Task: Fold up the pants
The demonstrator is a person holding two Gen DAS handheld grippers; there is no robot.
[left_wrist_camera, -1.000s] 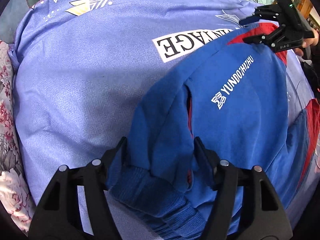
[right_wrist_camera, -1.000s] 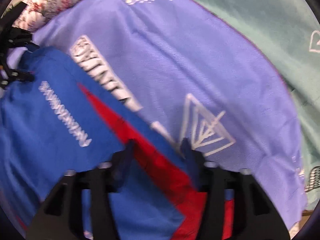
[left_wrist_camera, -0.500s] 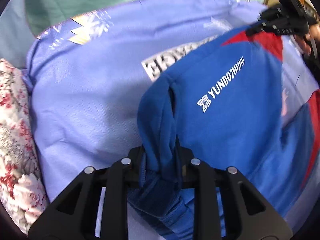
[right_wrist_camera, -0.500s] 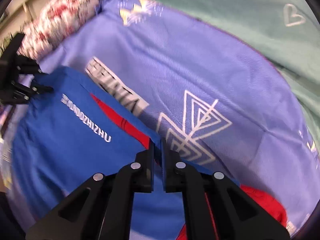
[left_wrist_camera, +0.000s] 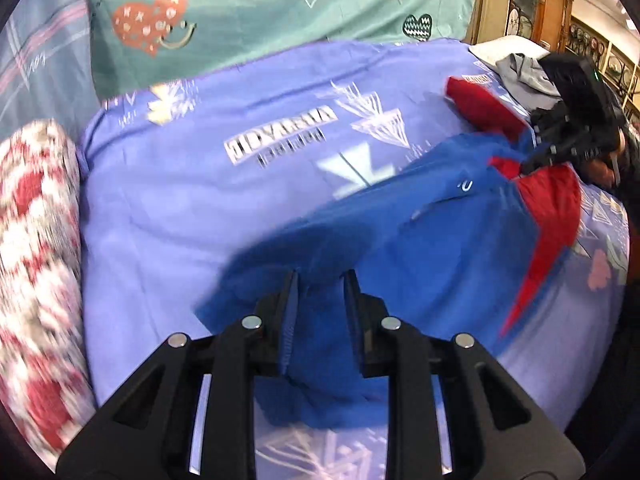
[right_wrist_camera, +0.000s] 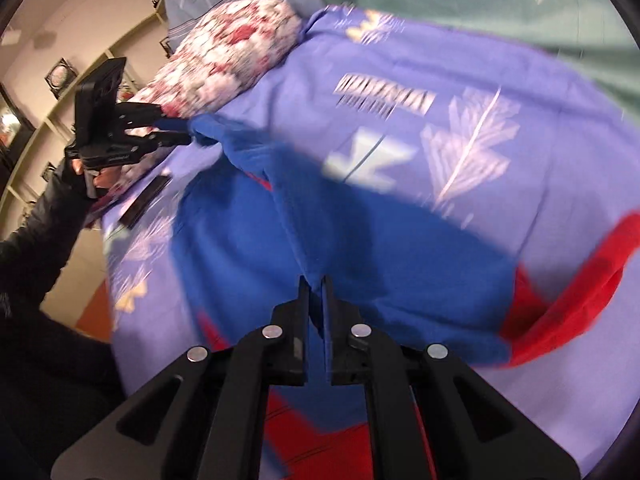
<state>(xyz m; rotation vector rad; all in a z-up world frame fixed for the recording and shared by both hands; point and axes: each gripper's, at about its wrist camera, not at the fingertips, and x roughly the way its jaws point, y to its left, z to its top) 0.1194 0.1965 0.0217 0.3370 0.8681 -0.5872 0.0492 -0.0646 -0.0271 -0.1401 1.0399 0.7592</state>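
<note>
I see a bed with a lilac printed sheet [left_wrist_camera: 168, 216]; on it lie blue-red pants [left_wrist_camera: 440, 240], a floral pillow [left_wrist_camera: 36, 260], perhaps a grey cloth [left_wrist_camera: 524, 68].

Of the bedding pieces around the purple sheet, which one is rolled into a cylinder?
The red-and-white floral bolster at the left edge of the purple printed sheet. The green heart-print cover behind it lies flat.
</note>
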